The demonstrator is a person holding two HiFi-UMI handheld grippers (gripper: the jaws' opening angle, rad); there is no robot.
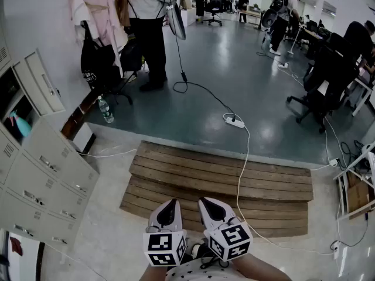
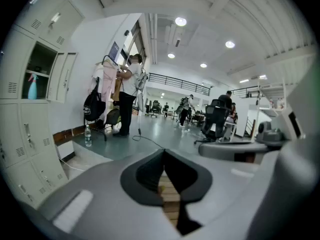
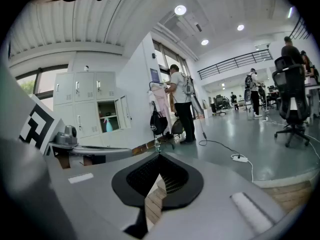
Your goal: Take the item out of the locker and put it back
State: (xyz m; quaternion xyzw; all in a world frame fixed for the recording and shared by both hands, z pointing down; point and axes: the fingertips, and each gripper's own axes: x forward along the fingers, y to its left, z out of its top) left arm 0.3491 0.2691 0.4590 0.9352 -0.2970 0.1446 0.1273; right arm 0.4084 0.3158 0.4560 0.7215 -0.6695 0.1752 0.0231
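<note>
Locker bank: grey sheet metal, flat doors with vent slots, along the left wall. One door stands swung open.

Spray bottle: one, pale blue-green plastic, tapered. It stands upright inside the open compartment, well apart from both tongs.

Water bottle: one, clear plastic, upright on the glossy grey floor near the skirting.

Clothes rack: hung with pale garments and a dark bag. A person in dark trousers stands just beside it.

Timber steps: slatted brown planks, lying between the tongs and the polished floor.

Left tongs and right tongs: two, with smooth pale-grey shells and dark ribbed pads, each carrying a marker cube. They are side by side, both closed tip to tip with nothing between the jaws.

Power strip: one, white, its cable trailing over the steps.

Office chairs: black, at the right.
</note>
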